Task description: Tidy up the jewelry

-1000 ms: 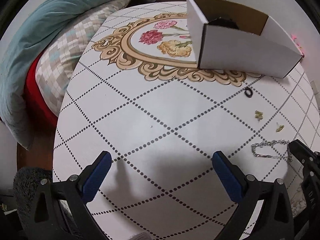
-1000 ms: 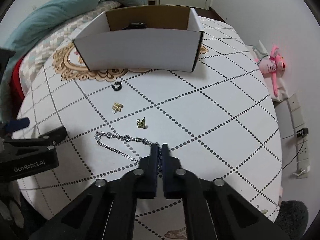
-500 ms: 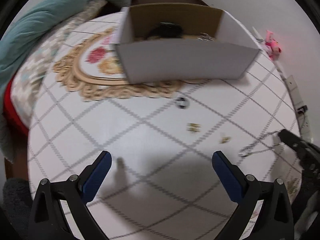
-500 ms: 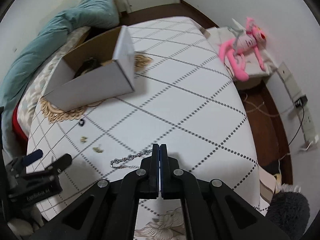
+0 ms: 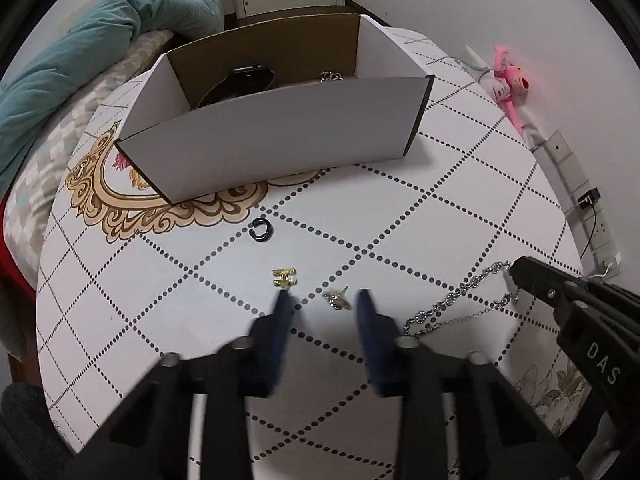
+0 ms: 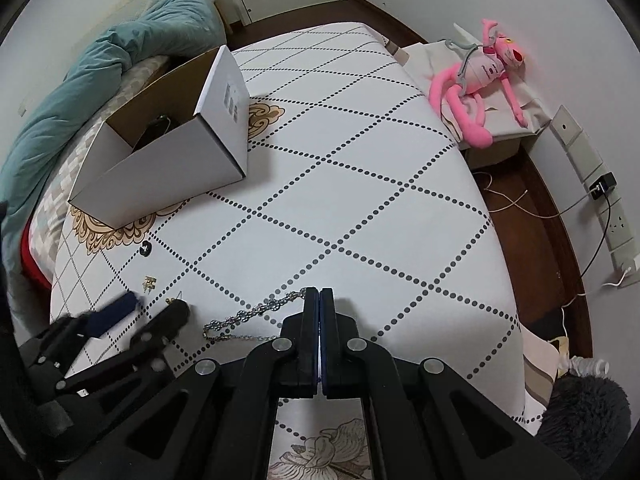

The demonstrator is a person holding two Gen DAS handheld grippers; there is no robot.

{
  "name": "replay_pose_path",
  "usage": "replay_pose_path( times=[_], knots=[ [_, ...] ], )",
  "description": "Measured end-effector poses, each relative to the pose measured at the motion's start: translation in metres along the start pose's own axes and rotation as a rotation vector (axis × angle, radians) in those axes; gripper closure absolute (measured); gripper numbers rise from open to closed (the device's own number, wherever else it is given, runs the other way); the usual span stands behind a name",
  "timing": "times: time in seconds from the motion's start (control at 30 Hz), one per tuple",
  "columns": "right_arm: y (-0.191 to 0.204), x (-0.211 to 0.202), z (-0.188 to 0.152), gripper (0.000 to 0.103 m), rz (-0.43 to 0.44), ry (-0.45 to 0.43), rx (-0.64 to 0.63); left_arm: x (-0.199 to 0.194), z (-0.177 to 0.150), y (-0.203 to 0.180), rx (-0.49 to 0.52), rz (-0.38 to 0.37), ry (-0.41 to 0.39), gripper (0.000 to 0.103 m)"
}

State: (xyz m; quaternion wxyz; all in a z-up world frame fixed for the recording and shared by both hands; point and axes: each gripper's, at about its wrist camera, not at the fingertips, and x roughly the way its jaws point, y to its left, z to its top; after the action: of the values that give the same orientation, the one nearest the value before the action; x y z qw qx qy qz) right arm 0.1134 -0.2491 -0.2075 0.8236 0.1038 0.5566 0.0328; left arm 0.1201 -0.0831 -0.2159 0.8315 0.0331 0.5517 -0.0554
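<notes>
A silver chain (image 5: 452, 304) lies on the white table (image 5: 400, 216); my right gripper (image 6: 319, 294) is shut on one end of the chain (image 6: 256, 312). My left gripper (image 5: 324, 300) is open but narrowed, its blue fingers on either side of a small gold earring (image 5: 337, 300). A second gold earring (image 5: 284, 276) lies just left of the left finger, and a black ring (image 5: 260, 229) lies farther off. An open white cardboard box (image 5: 280, 132) holding a dark item and a chain stands at the back.
A teal duvet (image 5: 100, 48) and patterned bedding lie beyond the table's left edge. A pink plush toy (image 6: 480, 76) sits on a low stand to the right. A wall power strip (image 6: 616, 216) with cables is at far right.
My left gripper has swung right toward the earrings and its jaws have narrowed from wide open. My right gripper has stayed shut on the chain and dragged it right.
</notes>
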Motion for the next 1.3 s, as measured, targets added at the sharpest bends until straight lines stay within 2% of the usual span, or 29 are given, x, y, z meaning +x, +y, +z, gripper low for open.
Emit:
replay_pose_path(
  times=[0.03,0.1,0.4,0.67,0.9,1.13,1.2,1.3],
  knots=[
    [-0.001,0.000,0.000,0.103,-0.001,0.000,0.000,0.000,0.000,-0.001,0.005,-0.003,-0.003,0.089],
    [-0.001,0.000,0.000,0.103,0.000,0.001,0.001,0.000,0.000,-0.001,0.006,-0.012,-0.006,0.097],
    [0.005,-0.012,0.002,0.103,0.029,-0.018,-0.017,-0.007,-0.001,0.002,0.003,-0.040,-0.027,0.099],
    [0.022,-0.046,0.015,0.103,0.083,-0.071,-0.054,-0.040,0.010,0.015,-0.026,-0.088,-0.087,0.100],
    [0.042,-0.096,0.047,0.103,0.156,-0.160,-0.099,-0.089,0.050,0.051,-0.086,-0.153,-0.163,0.100],
    [0.064,-0.139,0.084,0.103,0.206,-0.257,-0.148,-0.119,0.091,0.085,-0.112,-0.129,-0.235,0.100],
    [0.068,-0.135,0.088,0.103,0.195,-0.249,-0.157,-0.121,0.093,0.092,-0.125,-0.123,-0.245,0.100],
    [0.063,-0.109,0.084,0.103,0.170,-0.155,-0.148,-0.111,0.081,0.094,-0.144,-0.139,-0.218,0.100]
  ],
)
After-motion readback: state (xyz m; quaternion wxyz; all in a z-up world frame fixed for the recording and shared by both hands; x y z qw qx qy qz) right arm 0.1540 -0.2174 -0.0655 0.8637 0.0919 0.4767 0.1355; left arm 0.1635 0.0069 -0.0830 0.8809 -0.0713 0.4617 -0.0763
